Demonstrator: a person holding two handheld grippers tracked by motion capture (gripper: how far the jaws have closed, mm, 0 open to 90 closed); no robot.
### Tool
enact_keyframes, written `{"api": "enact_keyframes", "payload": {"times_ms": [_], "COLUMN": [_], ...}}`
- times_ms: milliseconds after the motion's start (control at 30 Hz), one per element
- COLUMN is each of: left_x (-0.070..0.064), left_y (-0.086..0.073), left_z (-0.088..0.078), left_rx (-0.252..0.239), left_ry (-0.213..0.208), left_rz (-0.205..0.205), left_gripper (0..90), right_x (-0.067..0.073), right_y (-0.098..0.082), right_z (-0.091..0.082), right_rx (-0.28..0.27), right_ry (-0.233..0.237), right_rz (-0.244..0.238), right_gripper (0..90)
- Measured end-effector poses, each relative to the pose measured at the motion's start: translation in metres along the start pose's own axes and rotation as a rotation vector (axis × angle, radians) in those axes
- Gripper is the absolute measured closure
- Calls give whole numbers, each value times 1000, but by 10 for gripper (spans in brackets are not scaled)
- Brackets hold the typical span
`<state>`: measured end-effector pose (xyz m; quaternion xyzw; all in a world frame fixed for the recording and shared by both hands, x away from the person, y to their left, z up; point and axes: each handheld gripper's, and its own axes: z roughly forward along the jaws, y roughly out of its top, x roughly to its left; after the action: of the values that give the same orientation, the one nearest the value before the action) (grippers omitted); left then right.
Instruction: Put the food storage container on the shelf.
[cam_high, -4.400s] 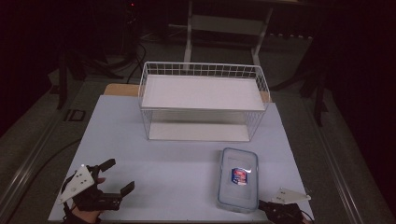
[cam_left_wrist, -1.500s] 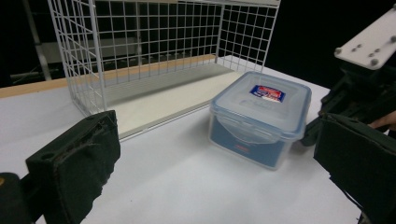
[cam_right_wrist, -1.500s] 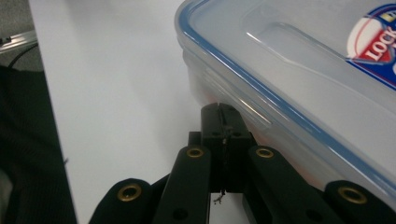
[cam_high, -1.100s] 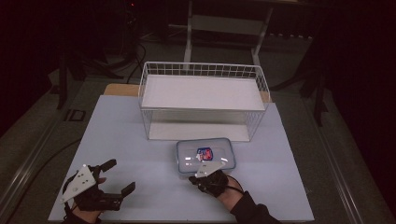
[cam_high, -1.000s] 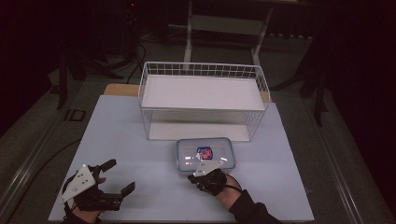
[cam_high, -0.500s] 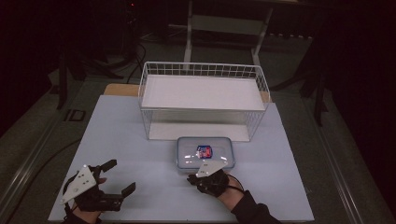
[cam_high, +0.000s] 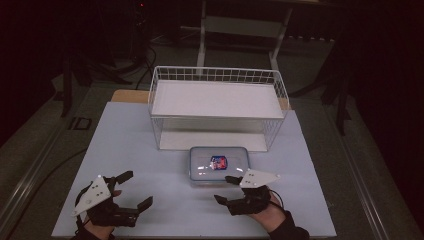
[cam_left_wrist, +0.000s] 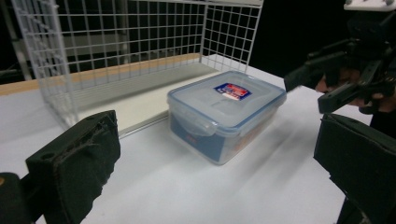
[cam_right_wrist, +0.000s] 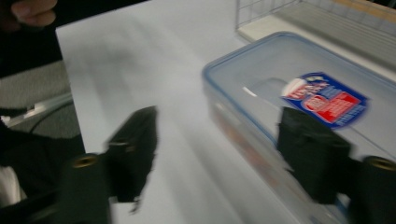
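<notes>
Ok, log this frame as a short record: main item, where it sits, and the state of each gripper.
item: lidded plastic box with a red-and-blue label
place: flat on the white table, just in front of the wire rack
right gripper: jaws have just been opening, nothing between them, at the box's near edge
left gripper: open, holding nothing, apart from the box

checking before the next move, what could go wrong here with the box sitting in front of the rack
1. The right tongs have just been opening, nothing between the jaws, close beside the lidded plastic box; a careless swing could knock it askew.
2. The box sits just in front of the wire rack; a skewed push under the shelf might catch the wire frame.
3. The open left tongs rest apart from the box, so nothing steadies it.
</notes>
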<state>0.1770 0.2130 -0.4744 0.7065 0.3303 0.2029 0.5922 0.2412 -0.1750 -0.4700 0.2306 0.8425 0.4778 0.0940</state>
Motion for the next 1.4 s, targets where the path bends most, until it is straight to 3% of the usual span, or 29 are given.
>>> {"api": "enact_keyframes", "payload": {"times_ms": [67, 100, 133, 267, 333, 500, 567, 633, 767, 900, 1000, 1100, 1133, 1233, 1333, 1400], "left_x": [-3, -3, -5, -10, -11, -7, -5, -4, -1, 2, 4, 5, 7, 12, 17, 22], "left_y": [5, 5, 10, 22, 29, 47, 55, 62, 73, 80, 85, 88, 91, 91, 83, 77], "left_z": [4, 4, 8, 17, 21, 33, 36, 41, 51, 63, 74, 81, 90, 106, 122, 133], "left_rx": [13, 13, 22, 50, 61, 75, 81, 89, 110, 129, 145, 154, 172, 218, 266, 297], "left_ry": [-12, -12, -38, -69, -75, -116, -124, -130, -130, -121, -133, -143, -161, -178, -154, -144], "left_rz": [-1, -1, -9, -3, 13, -8, -13, -16, -33, -57, -83, -91, -99, -129, -133, -169], "left_gripper": [6, 6, 6, 6, 6, 6, 6, 6, 6, 6, 6, 6, 6, 6, 6, 7], "right_x": [-3, -3, -5, -8, -10, -11, -13, -14, -14, -16, -21, -21, -21, -23, -27, -29], "right_y": [-1, -1, -1, 2, 6, 14, 17, 19, 20, 21, 22, 21, 21, 20, 20, 19], "right_z": [-4, -4, -10, -18, -24, -39, -44, -52, -59, -66, -66, -67, -67, -72, -74, -74], "right_rx": [-14, -14, -33, -54, -74, -118, -127, -155, -176, -186, -158, -165, -174, -233, -257, -250], "right_ry": [-5, -5, -20, -46, -75, -165, -163, -207, -248, -317, -266, -279, -283, -276, -261, -269], "right_rz": [-13, -13, -6, -47, -40, -78, -74, -82, -57, -30, 47, 43, 45, 37, 35, 34], "right_gripper": [122, 122, 109, 111, 111, 149, 177, 184, 202, 192, 204, 196, 192, 169, 149, 152]}}
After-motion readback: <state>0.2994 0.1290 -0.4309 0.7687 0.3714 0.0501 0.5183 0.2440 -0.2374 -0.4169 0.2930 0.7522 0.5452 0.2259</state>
